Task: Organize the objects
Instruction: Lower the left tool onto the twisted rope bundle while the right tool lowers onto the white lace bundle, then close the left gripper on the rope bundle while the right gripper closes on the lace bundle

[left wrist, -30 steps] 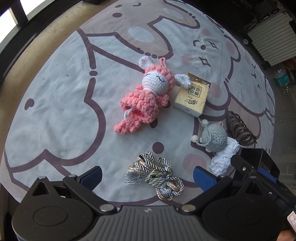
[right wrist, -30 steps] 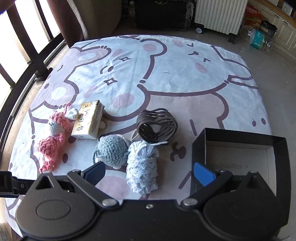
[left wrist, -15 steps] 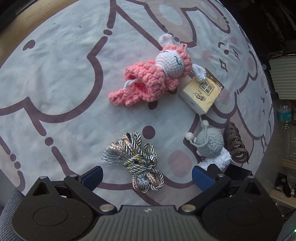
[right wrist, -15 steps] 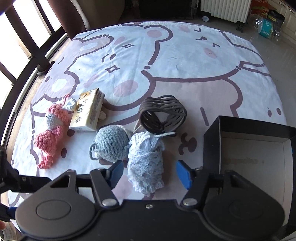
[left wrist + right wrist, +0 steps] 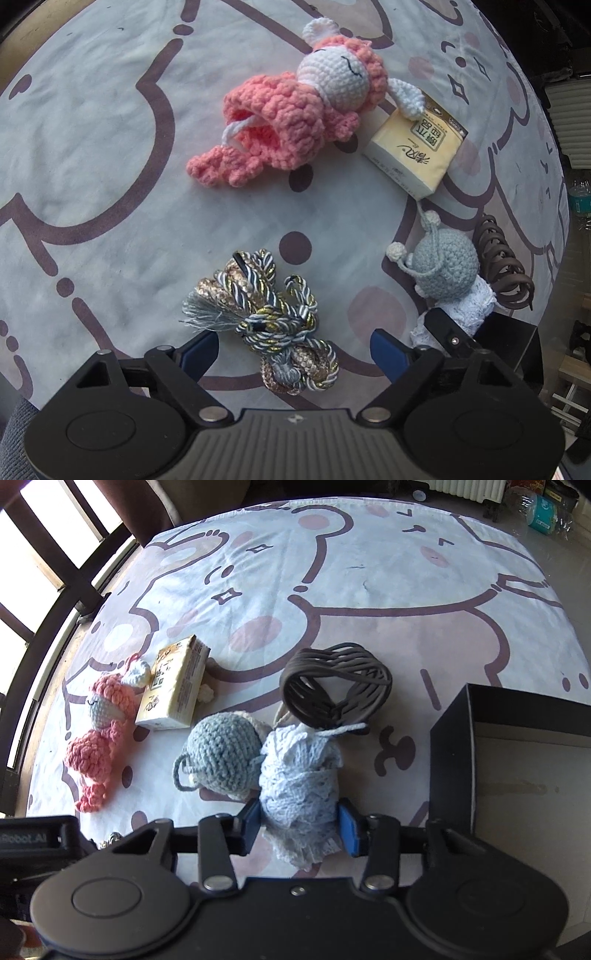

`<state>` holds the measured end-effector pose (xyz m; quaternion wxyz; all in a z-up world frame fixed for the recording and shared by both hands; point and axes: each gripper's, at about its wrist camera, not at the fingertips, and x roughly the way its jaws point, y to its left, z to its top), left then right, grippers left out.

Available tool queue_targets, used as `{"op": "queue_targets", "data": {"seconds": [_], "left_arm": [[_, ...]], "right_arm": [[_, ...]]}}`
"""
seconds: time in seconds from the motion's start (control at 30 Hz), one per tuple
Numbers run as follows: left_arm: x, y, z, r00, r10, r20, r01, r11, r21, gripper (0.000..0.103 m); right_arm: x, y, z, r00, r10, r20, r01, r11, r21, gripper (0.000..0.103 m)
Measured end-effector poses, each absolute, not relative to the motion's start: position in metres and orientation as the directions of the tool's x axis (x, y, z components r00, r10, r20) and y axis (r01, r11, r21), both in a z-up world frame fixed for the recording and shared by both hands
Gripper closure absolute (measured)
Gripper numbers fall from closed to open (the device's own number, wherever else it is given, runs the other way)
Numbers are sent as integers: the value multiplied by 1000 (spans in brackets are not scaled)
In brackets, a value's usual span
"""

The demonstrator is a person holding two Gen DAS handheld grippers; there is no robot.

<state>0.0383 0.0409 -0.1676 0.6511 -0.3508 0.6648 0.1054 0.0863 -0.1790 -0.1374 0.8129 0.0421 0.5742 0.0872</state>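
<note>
On the printed sheet [image 5: 369, 572], the lace bundle [image 5: 299, 775] is flanked by the closing jaws of the right gripper [image 5: 300, 821], whose pads are at or just touching its sides. The cord knot [image 5: 273, 325] lies between the wider, closing jaws of the left gripper [image 5: 291, 350], not yet pressed. Loose lace may be pinched only at its frayed end and slip or unravel when lifted toward the black box [image 5: 517, 775]; the grey ball [image 5: 221, 757], touching it, could be dragged along. Cord loops may be missed. Chinese characters are seen on the tissue pack [image 5: 417, 147]; "Robot.AI" is partly read on the left gripper's body.
</note>
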Motion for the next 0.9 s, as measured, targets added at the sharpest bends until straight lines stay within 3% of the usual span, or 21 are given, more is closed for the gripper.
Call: {"op": "queue_targets", "data": {"seconds": [0.13,0.2,0.3,0.4,0.57,0.77,0.9], "left_arm": [[39,46,-176,84,-318,-944,-606,736,-302,21],[42,43,-172,80,-300,-950,-574,766,-290,28],[45,33,-167,55,-257,-965,-453,855,-253,42],[48,22,-158,55,-210,-976,-307,927,-216,49],[47,-2,-146,90,-59,-994,-12,998,-60,51],[31,-20,-142,147,97,-984,329,934,141,51],[23,-23,-150,139,132,-982,375,910,175,49]], "right_arm": [[85,-183,-134,309,205,-929,-93,978,185,62],[84,-184,-133,297,207,-932,-95,978,187,63],[83,-189,-131,273,202,-940,-79,979,187,63],[80,-194,-128,254,212,-943,-47,977,207,63],[70,-194,-122,212,237,-948,-53,971,231,63],[51,-185,-122,129,255,-958,-135,962,238,63],[39,-175,-130,38,245,-969,-216,949,231,63]]}}
